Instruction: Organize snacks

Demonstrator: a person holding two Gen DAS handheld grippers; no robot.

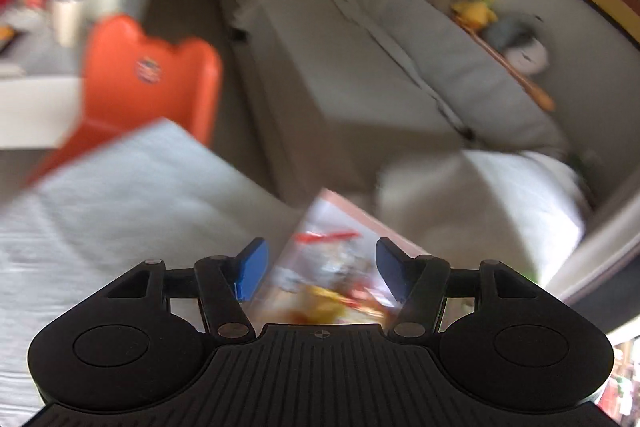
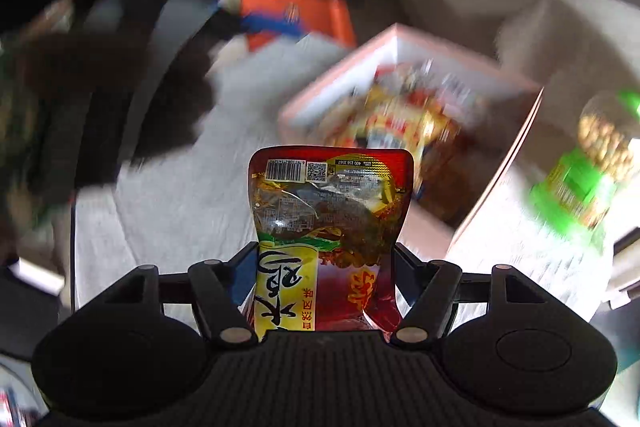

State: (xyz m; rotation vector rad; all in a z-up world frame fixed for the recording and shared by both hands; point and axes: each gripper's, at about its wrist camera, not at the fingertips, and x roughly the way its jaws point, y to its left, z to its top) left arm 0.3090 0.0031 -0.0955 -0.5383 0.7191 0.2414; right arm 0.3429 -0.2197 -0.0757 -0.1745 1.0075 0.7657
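Note:
My right gripper [image 2: 325,259] is shut on a red and yellow snack packet [image 2: 328,203], which sticks up between its fingers with its barcode end forward. Beyond the packet lies a pink box [image 2: 320,87] holding several snack packs [image 2: 404,115], blurred. In the left wrist view my left gripper [image 1: 318,269] stands open above that same pink box [image 1: 340,201]; the blurred snack packs [image 1: 332,283] show far below its blue pads [image 1: 250,269], with nothing between them.
The box sits on a white cloth [image 1: 120,195]. An orange chair [image 1: 152,75] and a grey sofa [image 1: 360,59] stand beyond. A green-labelled jar of nuts [image 2: 588,163] is at the right of the box. A dark sleeve [image 2: 80,99] fills the left.

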